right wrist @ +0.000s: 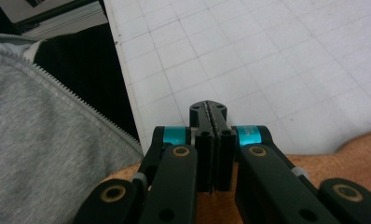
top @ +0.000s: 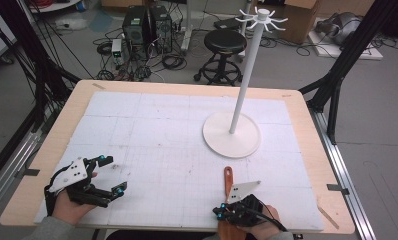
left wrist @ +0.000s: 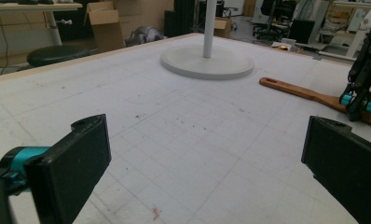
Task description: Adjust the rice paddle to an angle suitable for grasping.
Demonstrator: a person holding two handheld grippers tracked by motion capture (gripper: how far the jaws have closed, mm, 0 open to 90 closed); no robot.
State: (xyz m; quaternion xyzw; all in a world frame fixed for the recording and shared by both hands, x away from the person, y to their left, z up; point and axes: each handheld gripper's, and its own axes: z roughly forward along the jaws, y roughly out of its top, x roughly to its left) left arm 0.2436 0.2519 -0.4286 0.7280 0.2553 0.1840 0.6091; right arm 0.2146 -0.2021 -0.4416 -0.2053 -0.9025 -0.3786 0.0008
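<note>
My left gripper (top: 112, 174) lies on its side near the table's front left corner, held in a hand. It is open, and its black jaws (left wrist: 206, 144) stand wide apart with bare gridded mat between them. A wooden spatula (top: 228, 177) lies at the front right, its handle pointing toward the white stand (top: 232, 135). My right gripper (top: 218, 214) sits over the spatula's broad end. It is shut (right wrist: 210, 109), its pads pressed together with nothing seen between them. The wood (right wrist: 314, 163) shows beneath it, and its tips (left wrist: 359, 102) sit close above the spatula (left wrist: 295, 89).
A white stand with a round base (left wrist: 207, 63), a tall pole and a ring of hooks (top: 261, 20) is at the mat's back right. The person's grey zip jacket (right wrist: 39, 140) is at the front edge. A stool (top: 225, 42) and computer boxes are beyond the table.
</note>
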